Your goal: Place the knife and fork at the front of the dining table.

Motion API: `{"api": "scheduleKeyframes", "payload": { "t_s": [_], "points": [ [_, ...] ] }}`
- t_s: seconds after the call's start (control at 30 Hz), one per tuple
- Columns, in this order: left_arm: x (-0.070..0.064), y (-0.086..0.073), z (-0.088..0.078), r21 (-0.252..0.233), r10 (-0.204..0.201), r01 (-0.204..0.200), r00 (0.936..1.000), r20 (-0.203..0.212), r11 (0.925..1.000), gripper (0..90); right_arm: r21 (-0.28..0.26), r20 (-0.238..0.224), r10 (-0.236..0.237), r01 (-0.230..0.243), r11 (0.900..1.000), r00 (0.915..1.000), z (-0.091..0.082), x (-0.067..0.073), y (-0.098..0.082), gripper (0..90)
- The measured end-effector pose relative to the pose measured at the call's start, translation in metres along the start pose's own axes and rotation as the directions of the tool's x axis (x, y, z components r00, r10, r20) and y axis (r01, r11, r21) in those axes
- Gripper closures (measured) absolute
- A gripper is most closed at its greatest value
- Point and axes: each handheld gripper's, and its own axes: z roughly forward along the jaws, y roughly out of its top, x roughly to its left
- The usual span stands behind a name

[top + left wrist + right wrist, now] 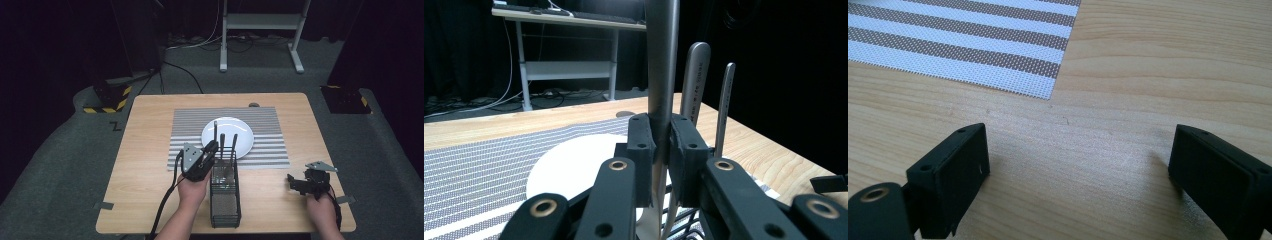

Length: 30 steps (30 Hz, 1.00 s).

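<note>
The left hand-held gripper (pixel 214 148) is clamped on the handle of a metal utensil (pixel 662 60), its two black pads pressed against the shaft from either side in the left gripper view. The utensil stands upright in a black wire-mesh cutlery caddy (pixel 224 197), which sits on the wooden table (pixel 150 165) near the front edge, just in front of a striped placemat (pixel 190 125). Which kind of utensil it is cannot be told, since its working end is hidden inside the caddy. Two more utensil handles (pixel 695 75) rise beside the gripped one, also upright in the caddy. A white plate (pixel 240 130) lies on the placemat right behind the caddy, and the handles stand out against it in the high view. The right hand-held gripper (pixel 299 183) rests low over bare table at the front right corner, well apart from the caddy; in the right gripper view its jaws stand wide apart with nothing between them, the placemat's corner lying just ahead.
</note>
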Motion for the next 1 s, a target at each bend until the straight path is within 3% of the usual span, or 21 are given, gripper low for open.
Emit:
{"api": "scheduleKeyframes", "payload": {
  "t_s": [0.43, 0.6, 0.83, 1.0],
  "points": [
    [0.0, 0.004, -0.003, -0.016, -0.032, 0.032, 0.9994, -0.013, 0.9994, 81.4, 0.0, 0.0, 0.0, 0.0, 1.0, 1.0, 0.0, 0.0, 0.0, 9.1],
    [-0.002, 0.006, -0.008, -0.06, -0.019, 0.018, 0.9995, -0.024, 0.9981, 81.5, 0.0, 0.0, 0.001, -0.001, 1.0, 1.0, 0.0, 0.0, 0.0, 9.0],
    [-0.004, 0.014, -0.017, -0.116, -0.022, 0.021, 0.9997, -0.01, 0.993, 81.6, 0.0, 0.0, 0.0, 0.0, 1.0, 1.0, 0.0, 0.0, 0.0, 9.0],
    [-0.008, 0.025, -0.025, -0.149, 0.009, -0.008, 0.9999, 0.005, 0.9888, 81.6, 0.0, 0.0, -0.001, 0.001, 1.0, 1.0, 0.0, 0.0, 0.0, 9.0]
  ]
}}
